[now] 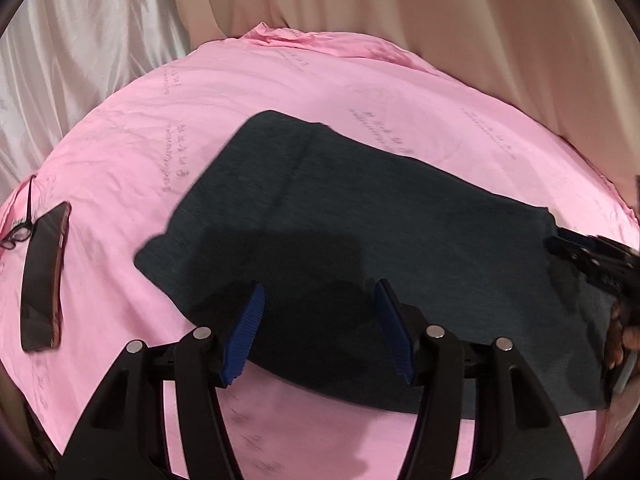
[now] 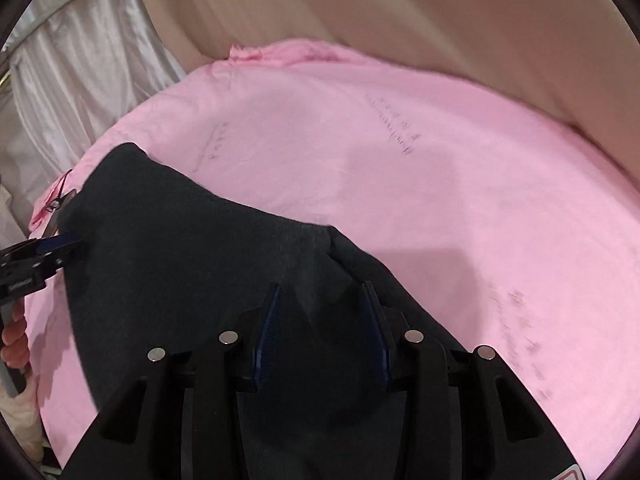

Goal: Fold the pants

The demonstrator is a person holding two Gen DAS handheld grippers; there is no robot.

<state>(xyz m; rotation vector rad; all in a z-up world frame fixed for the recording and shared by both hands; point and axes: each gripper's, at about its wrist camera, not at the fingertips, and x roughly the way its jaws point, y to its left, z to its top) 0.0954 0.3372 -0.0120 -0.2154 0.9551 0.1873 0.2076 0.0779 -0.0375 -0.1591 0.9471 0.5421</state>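
From my left tongs point(image 1: 320, 332), I look down on the dark pants point(image 1: 360, 240), lying folded flat across the pink sheet point(image 1: 240, 120). My blue pads point(image 1: 246, 332) stand well apart above the near edge of the cloth, gripping nothing. To the left a phone point(image 1: 42, 276) lies on the sheet with a pair of glasses point(image 1: 18, 236) just beside it. Pale curtains point(image 1: 400, 20) hang behind the bed. My right tongs point(image 1: 588, 256) show at the right edge, at the far end of the pants.

From my right tongs point(image 2: 322, 332), the pants point(image 2: 180, 260) fill the foreground and rise in a bunch between my pads point(image 2: 270, 328); whether the pads pinch it I cannot tell. My left tongs point(image 2: 44, 254) sit at the left edge beside the cloth, my hand point(image 2: 14, 340) below them.
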